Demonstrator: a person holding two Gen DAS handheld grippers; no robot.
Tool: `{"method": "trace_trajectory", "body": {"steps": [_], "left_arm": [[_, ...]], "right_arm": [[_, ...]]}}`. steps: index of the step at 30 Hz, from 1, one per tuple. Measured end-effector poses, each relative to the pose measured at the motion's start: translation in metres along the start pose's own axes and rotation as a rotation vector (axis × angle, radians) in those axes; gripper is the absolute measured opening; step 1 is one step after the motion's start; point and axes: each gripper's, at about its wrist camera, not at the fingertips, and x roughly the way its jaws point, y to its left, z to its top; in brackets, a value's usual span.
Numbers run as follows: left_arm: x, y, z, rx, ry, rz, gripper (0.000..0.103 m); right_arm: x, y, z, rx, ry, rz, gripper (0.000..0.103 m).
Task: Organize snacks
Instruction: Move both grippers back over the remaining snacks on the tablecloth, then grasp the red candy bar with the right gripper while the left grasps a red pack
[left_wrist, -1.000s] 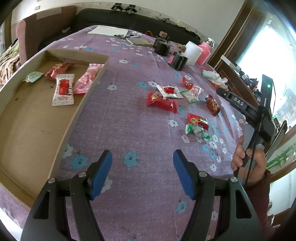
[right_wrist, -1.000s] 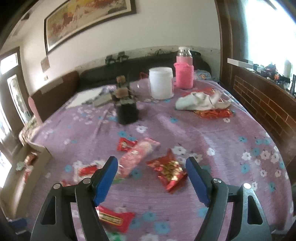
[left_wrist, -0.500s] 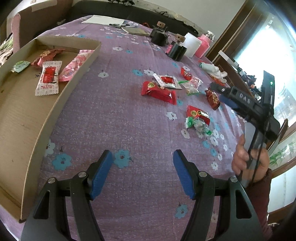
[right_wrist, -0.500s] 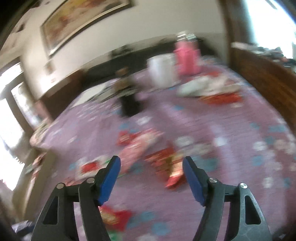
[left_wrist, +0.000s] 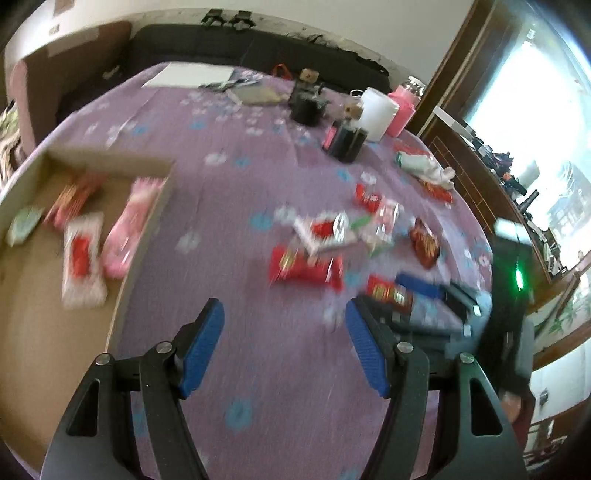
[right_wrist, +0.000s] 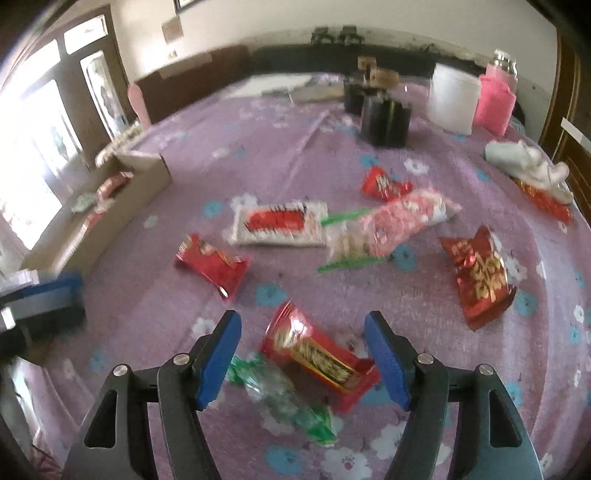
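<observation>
Loose snack packets lie on the purple flowered cloth (right_wrist: 258, 147). My right gripper (right_wrist: 303, 325) hangs open just over a red packet (right_wrist: 314, 354), which lies between its blue pads without touching them. A clear green-ended sweet (right_wrist: 280, 395) lies beside that packet. Farther off are a white-and-red packet (right_wrist: 277, 225), another red packet (right_wrist: 210, 262), a pink-and-clear bag (right_wrist: 391, 221) and a red-and-gold packet (right_wrist: 480, 277). My left gripper (left_wrist: 284, 310) is open and empty above bare cloth, right of the cardboard tray (left_wrist: 110, 158). The tray holds a pink packet (left_wrist: 129, 225) and a white-and-red one (left_wrist: 81, 258).
At the back of the table stand black holders (right_wrist: 384, 118), a white jar (right_wrist: 450, 99) and a pink-sleeved bottle (right_wrist: 495, 99). A white cloth (right_wrist: 528, 170) lies at the right edge. Papers (left_wrist: 188, 77) lie at the far end, with a dark sofa behind them.
The right gripper tipped downward and dropped over the snack pile, jaws slightly narrower. The left gripper shifted across the cloth toward the snacks, and the right gripper now reaches in beside it.
</observation>
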Motion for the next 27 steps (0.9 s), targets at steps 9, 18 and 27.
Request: {"method": "trace_trajectory", "body": {"steps": [9,18,27], "left_arm": [[0.084,-0.013,0.036,0.089,0.126,0.0,0.061],[0.05,-0.049,-0.026,0.359,0.191,-0.026,0.042],[0.002,-0.065,-0.053,0.566,0.025,-0.015,0.067]], "right_arm": [[-0.007,-0.035,0.001,0.152,0.023,0.153,0.036],[-0.008,-0.047,0.002,0.226,0.03,0.187,0.039],[-0.011,-0.046,0.001,0.225,0.033,0.181,0.052]]}}
